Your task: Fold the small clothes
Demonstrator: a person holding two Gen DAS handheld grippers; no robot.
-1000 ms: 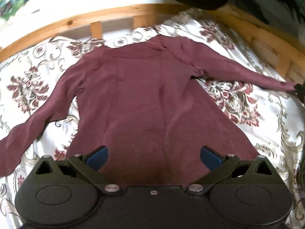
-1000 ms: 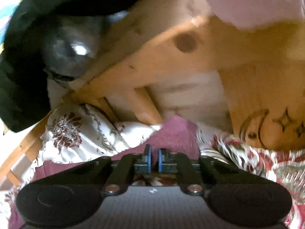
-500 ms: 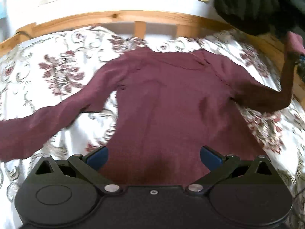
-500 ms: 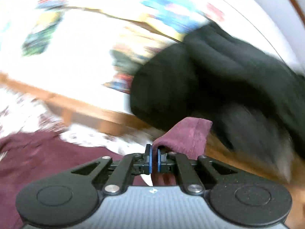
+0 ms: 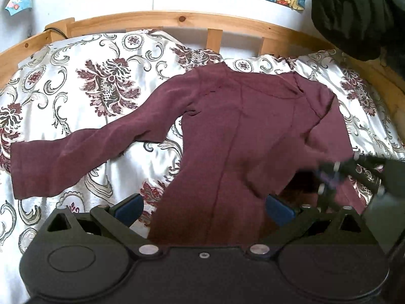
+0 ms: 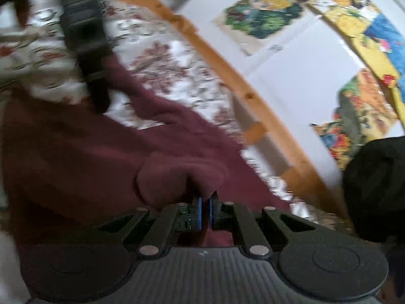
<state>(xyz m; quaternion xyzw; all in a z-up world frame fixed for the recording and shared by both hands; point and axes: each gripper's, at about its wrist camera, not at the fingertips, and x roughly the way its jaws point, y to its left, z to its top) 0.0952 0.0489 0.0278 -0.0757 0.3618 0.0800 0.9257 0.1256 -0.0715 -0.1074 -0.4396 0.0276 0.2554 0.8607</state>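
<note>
Left wrist view: maroon top [image 5: 240, 136] lies flat on the bed [image 5: 76, 71]; right tongs [image 5: 329, 174] pinch its right sleeve over the body, while wide, empty left tongs [image 5: 202, 209] hover at the hem, nearer the outstretched left sleeve [image 5: 83, 149].

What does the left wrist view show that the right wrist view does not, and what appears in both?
Only the left wrist view shows the shirt's outstretched sleeve lying flat on the bedspread, and the open left gripper over the hem. Only the right wrist view shows the right gripper shut on the cuff of the other sleeve, folded over the body. Both show the maroon shirt, the wooden bed frame, the pictures on the wall and a dark garment.
</note>
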